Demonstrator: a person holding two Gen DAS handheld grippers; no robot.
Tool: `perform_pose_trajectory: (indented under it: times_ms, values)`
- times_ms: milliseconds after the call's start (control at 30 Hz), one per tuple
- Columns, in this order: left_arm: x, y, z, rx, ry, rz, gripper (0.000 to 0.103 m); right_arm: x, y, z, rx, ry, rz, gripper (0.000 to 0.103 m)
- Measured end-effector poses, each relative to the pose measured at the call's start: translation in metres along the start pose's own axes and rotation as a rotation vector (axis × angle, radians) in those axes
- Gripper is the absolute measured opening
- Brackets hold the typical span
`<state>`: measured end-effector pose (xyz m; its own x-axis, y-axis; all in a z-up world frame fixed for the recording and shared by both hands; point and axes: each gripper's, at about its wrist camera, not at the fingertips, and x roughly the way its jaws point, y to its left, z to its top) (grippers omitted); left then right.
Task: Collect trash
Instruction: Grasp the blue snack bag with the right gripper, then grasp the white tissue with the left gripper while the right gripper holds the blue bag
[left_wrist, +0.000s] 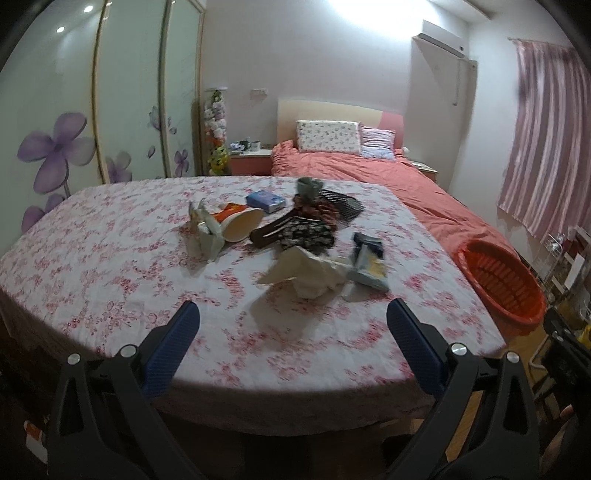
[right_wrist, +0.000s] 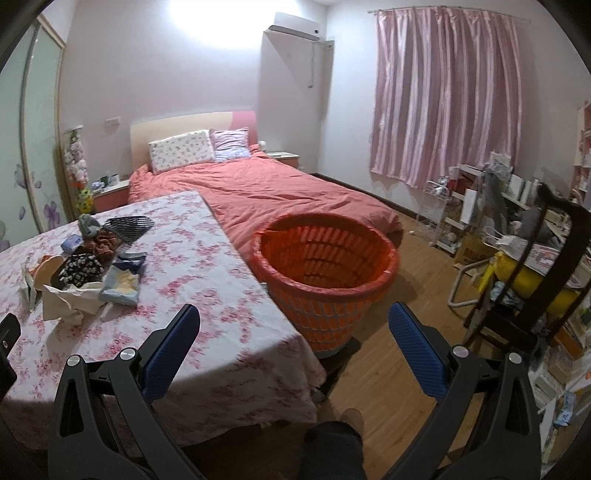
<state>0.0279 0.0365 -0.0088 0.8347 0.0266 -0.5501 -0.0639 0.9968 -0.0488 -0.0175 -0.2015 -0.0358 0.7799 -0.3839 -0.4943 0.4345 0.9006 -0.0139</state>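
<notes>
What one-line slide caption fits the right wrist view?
Open right gripper faces an empty orange basket beside the floral-clothed table strewn with trash.

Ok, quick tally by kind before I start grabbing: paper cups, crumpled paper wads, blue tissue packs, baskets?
Paper cup: 1
Crumpled paper wad: 1
Blue tissue pack: 1
Orange basket: 1
Total: 4
Both the left gripper and right gripper are open, holding nothing.
</notes>
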Motion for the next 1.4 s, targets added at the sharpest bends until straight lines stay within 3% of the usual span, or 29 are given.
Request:
perform_pose_trajectory:
  times_ms: [333, 533, 667, 900, 1167, 1300, 1400]
  values:
    - [0.042, 0.047, 0.017, -0.087, 0.035, 0.044, 0.099, 0.034, 0.033, 0.01, -0.029, 0.078, 0.093, 0.101]
    - [0.062, 0.057, 0.024, -0.103, 0.043, 0.017, 0.099, 0.067, 0.063, 0.02, -0.032, 0.172, 0.23, 0.101]
    - [0.07, 0.057, 0.027, -0.084, 0.039, 0.007, 0.099, 0.083, 0.089, 0.027, -0.055, 0.19, 0.289, 0.1]
    - [0.085, 0.064, 0.037, -0.073, 0.035, 0.011, 0.099, 0.114, 0.14, 0.036, -0.081, 0.271, 0.444, 0.087]
    - [0.097, 0.062, 0.04, -0.07, 0.06, -0.051, 0.099, 0.147, 0.16, 0.026, -0.112, 0.403, 0.462, 0.051]
    - [0.104, 0.053, 0.038, -0.073, 0.085, -0.105, 0.098, 0.146, 0.155, 0.025, -0.132, 0.387, 0.439, 0.039]
    - [0.106, 0.042, 0.038, -0.061, 0.092, -0.133, 0.097, 0.15, 0.146, 0.027, -0.122, 0.38, 0.394, 0.038]
